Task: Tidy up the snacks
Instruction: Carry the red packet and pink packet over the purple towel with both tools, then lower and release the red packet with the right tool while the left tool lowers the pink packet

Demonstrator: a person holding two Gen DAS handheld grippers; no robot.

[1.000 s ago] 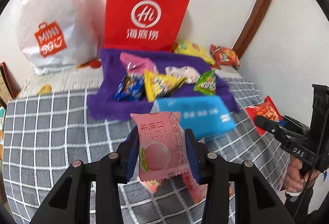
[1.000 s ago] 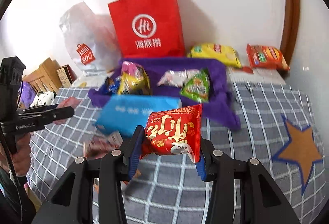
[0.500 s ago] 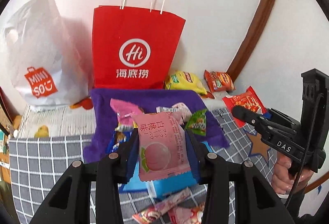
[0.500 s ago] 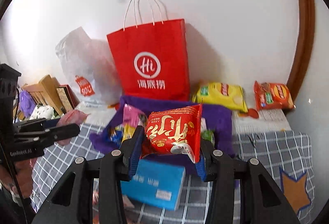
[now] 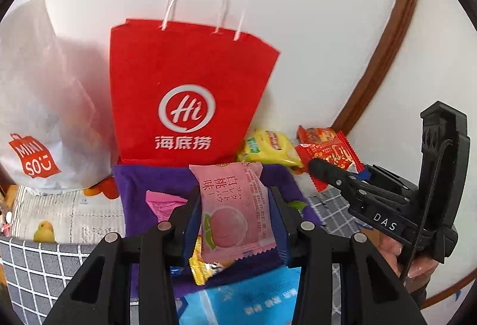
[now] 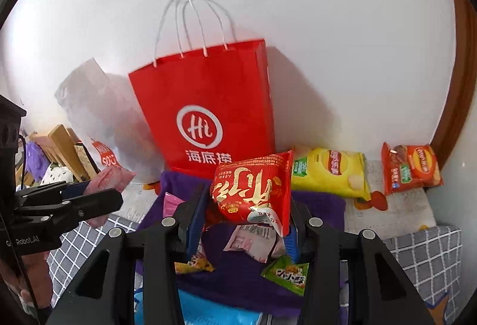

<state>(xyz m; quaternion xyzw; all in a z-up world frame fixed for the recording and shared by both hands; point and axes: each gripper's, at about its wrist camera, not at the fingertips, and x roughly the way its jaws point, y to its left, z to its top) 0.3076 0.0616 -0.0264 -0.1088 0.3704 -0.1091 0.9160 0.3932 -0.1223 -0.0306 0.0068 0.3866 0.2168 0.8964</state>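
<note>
— Bags first? What stands at the far side?

— Red paper bag (image 5: 190,104) with white rope handles, upright against the white wall, a round "Hi" logo on its face. To its left slumps a white plastic bag (image 5: 38,104) with an orange tag printed on it.

— And in front of them?

— Purple cloth (image 6: 244,277) spread at the foot of the red bag, lying over a grey checked cover (image 5: 35,265). Near its front edge sits a blue pack (image 5: 247,295). Loose snacks lie on the cloth: a green packet (image 6: 286,274), a small white-and-pink wrapper (image 6: 253,238), a yellow one (image 5: 202,268) and a pink one (image 5: 164,204).

— Anything off the cloth?

— On the far right, by the wall, a yellow chip bag (image 6: 331,173) and, further right, an orange chip bag (image 6: 411,168), near each other but apart.

— The grippers?

— The left gripper (image 5: 235,223) is clamped on a pink peach snack (image 5: 235,211), held upright above the cloth, in front of the red bag. The right gripper (image 6: 244,220) pinches a red snack packet (image 6: 253,187), also raised over the cloth. From the right camera the pink snack looks blurred, so I can't read how it sits from there.
</note>
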